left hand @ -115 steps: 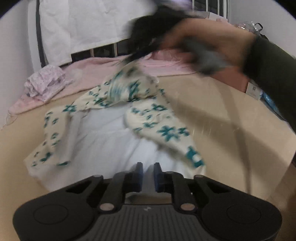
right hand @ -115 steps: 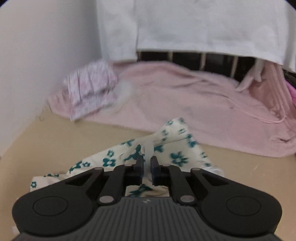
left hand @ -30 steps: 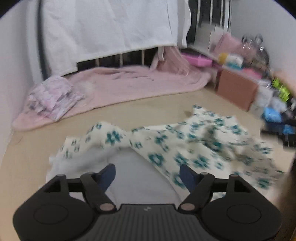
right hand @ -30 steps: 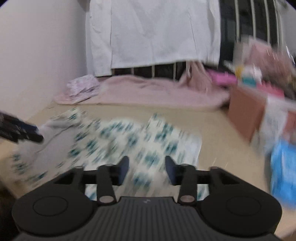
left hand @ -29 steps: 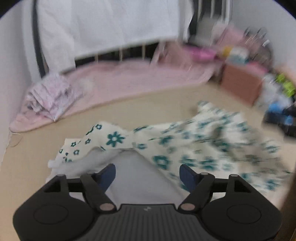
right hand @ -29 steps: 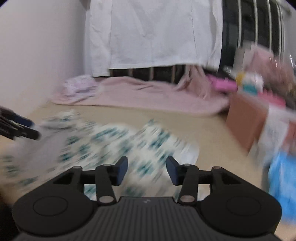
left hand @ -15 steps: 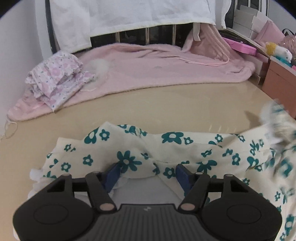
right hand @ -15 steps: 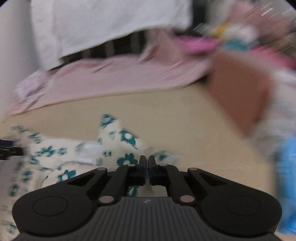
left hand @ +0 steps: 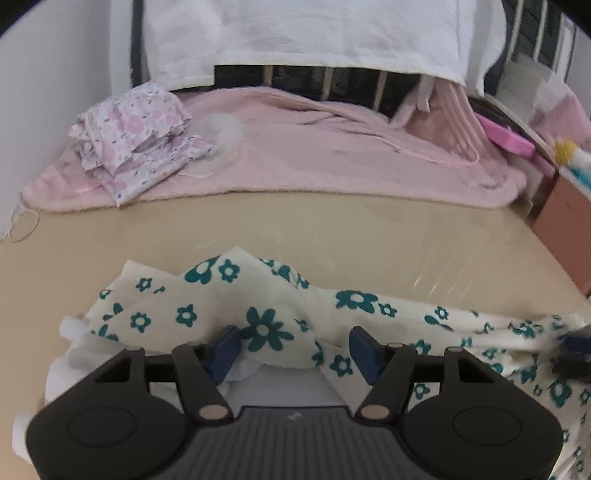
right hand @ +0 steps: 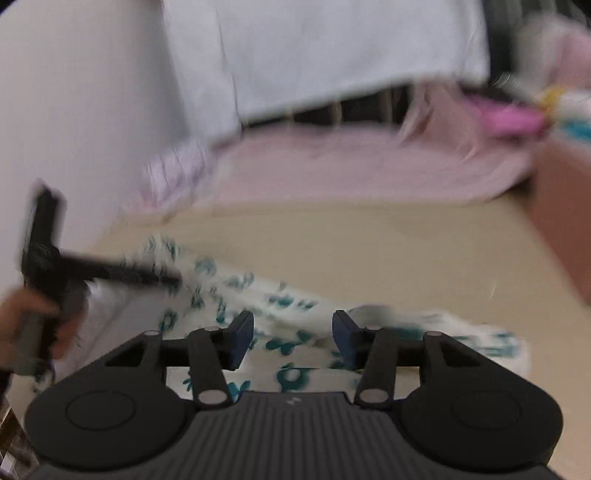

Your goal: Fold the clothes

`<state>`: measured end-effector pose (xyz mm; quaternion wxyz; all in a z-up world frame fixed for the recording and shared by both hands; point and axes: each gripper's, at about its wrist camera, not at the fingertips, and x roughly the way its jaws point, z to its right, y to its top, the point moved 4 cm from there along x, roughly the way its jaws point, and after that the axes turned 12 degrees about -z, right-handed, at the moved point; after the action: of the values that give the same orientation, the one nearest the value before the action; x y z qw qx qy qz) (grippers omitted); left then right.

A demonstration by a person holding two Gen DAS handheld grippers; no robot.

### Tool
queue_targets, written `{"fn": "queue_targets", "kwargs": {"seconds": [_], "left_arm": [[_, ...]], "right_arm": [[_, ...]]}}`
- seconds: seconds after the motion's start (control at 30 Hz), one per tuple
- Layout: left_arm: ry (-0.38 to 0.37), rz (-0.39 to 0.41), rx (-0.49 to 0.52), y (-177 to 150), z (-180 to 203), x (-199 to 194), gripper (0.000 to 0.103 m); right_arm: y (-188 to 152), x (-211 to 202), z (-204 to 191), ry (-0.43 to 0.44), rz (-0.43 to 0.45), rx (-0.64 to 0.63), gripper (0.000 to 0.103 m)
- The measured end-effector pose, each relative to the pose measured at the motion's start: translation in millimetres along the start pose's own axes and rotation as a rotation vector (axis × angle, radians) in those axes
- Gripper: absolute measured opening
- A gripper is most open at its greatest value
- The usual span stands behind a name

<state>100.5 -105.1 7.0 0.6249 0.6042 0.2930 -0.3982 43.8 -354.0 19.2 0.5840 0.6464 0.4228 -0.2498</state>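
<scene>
A cream garment with teal flowers [left hand: 266, 310] lies crumpled in a long band across the beige table [left hand: 295, 229], white inner side showing near me. My left gripper [left hand: 293, 349] is open, its blue pads either side of a raised fold. In the blurred right wrist view the same garment [right hand: 280, 306] lies under my right gripper [right hand: 293, 332], which is open and holds nothing. The left gripper also shows in the right wrist view [right hand: 147, 277], at the cloth's left end.
A pink blanket [left hand: 314, 147] covers the back of the table, with a folded pink floral garment [left hand: 136, 129] on its left. A white sheet [left hand: 314, 33] hangs behind. A brown box [left hand: 565, 218] and clutter stand at the right edge.
My right gripper was shut on the garment's edge half a second ago and is now open, the cloth lying under it. My left gripper moved lower and closer onto the raised fold.
</scene>
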Motion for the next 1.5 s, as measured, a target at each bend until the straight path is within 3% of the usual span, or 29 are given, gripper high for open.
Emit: {"fn": "queue_targets", "kwargs": {"seconds": [0.03, 0.1, 0.23, 0.33, 0.4, 0.43, 0.5, 0.53, 0.63, 0.67, 0.7, 0.73, 0.77, 0.83, 0.9, 0.97, 1.03, 1.07, 1.13, 1.17, 1.2, 1.3, 1.37, 1.4, 1.47, 1.5], "left_arm": [[0.012, 0.000, 0.014, -3.5, -1.4, -1.5, 0.062], [0.035, 0.000, 0.043, -10.4, -4.2, -4.5, 0.063], [0.118, -0.002, 0.097, -26.6, -10.1, -7.5, 0.063], [0.172, -0.038, 0.060, -33.4, -10.4, -33.7, 0.061], [-0.018, -0.015, 0.104, -26.0, -2.4, -58.9, 0.076], [-0.120, -0.041, 0.105, -15.8, 2.8, -62.4, 0.086], [-0.194, -0.135, 0.026, 2.5, 8.9, -49.4, 0.085], [-0.203, -0.191, -0.013, 10.3, 13.9, -35.9, 0.084], [-0.143, -0.255, -0.032, 23.4, 24.2, 2.7, 0.079], [-0.134, -0.270, -0.054, 24.1, 24.0, 13.5, 0.078], [-0.142, -0.237, -0.059, 24.8, 25.0, 13.9, 0.073], [-0.150, -0.205, -0.065, 25.4, 25.8, 14.3, 0.043], [-0.159, -0.198, -0.085, 23.9, 22.4, 15.8, 0.004], [-0.189, -0.151, -0.132, 19.7, 13.0, 16.3, 0.005], [-0.194, -0.029, -0.205, 15.0, 1.6, 9.0, 0.004], [-0.235, 0.130, -0.213, 10.8, 0.3, -3.8, 0.004], [-0.226, 0.227, -0.214, 8.8, 2.5, -8.0, 0.008], [-0.197, 0.176, -0.206, 10.3, 5.5, -1.2, 0.018], [-0.140, 0.075, -0.188, 12.9, 11.2, 11.7, 0.034], [-0.136, 0.032, -0.170, 9.9, 11.8, 13.2, 0.035], [-0.133, -0.009, -0.150, 6.8, 12.3, 14.3, 0.036], [-0.163, -0.073, -0.005, -13.4, 12.0, -11.5, 0.049], [-0.147, -0.032, 0.100, -43.0, 14.2, -33.8, 0.051], [-0.139, -0.012, 0.153, -57.8, 15.3, -45.0, 0.054], [-0.123, 0.029, 0.257, -87.5, 17.7, -67.3, 0.072], [-0.115, 0.049, 0.310, -102.3, 19.0, -78.6, 0.075]], "right_arm": [[8.0, 9.7, 4.3, -0.014, -0.005, 0.024, 0.040], [22.8, 24.0, 12.0, -0.041, 0.012, 0.076, 0.001], [43.6, 27.1, 32.4, -0.181, 0.147, 0.175, 0.005], [38.1, 21.2, 44.5, -0.182, 0.098, 0.248, 0.017], [29.1, -0.4, 35.4, -0.093, 0.141, 0.190, 0.040], [28.8, -2.4, 33.6, -0.050, 0.117, 0.175, 0.044], [29.8, -3.0, 31.2, 0.032, 0.055, 0.155, 0.046], [33.0, 0.9, 32.5, 0.060, 0.025, 0.160, 0.046], [38.2, 27.8, 37.4, 0.144, -0.081, 0.228, 0.043], [38.3, 35.8, 39.2, 0.168, -0.102, 0.253, 0.034], [38.3, 43.6, 41.0, 0.193, -0.120, 0.276, 0.019], [37.3, 48.5, 40.2, 0.202, -0.117, 0.280, 0.012], [34.9, 48.8, 38.8, 0.202, -0.093, 0.269, 0.003], [31.1, 41.6, 32.3, 0.210, -0.008, 0.215, 0.002], [27.1, 29.1, 26.7, 0.180, 0.075, 0.191, 0.002], [23.2, 15.3, 21.8, 0.152, 0.159, 0.175, 0.002], [19.1, 1.3, 17.0, 0.124, 0.243, 0.159, 0.002], [20.3, 4.1, 13.7, 0.089, 0.242, 0.153, 0.005], [24.4, 22.8, 10.3, -0.025, 0.112, 0.134, 0.020], [24.4, 30.8, 9.2, -0.094, 0.052, 0.126, 0.026], [24.2, 30.9, 5.9, -0.135, 0.050, 0.120, 0.026], [6.2, -7.4, -11.9, -0.126, 0.130, 0.043, 0.030], [-9.1, -30.9, -30.8, -0.102, 0.163, -0.012, 0.034], [-21.6, -37.3, -40.7, -0.080, 0.143, -0.041, 0.036], [-47.4, -43.5, -54.8, -0.057, 0.100, -0.080, 0.035], [-60.1, -42.7, -59.3, -0.060, 0.081, -0.086, 0.035]]}}
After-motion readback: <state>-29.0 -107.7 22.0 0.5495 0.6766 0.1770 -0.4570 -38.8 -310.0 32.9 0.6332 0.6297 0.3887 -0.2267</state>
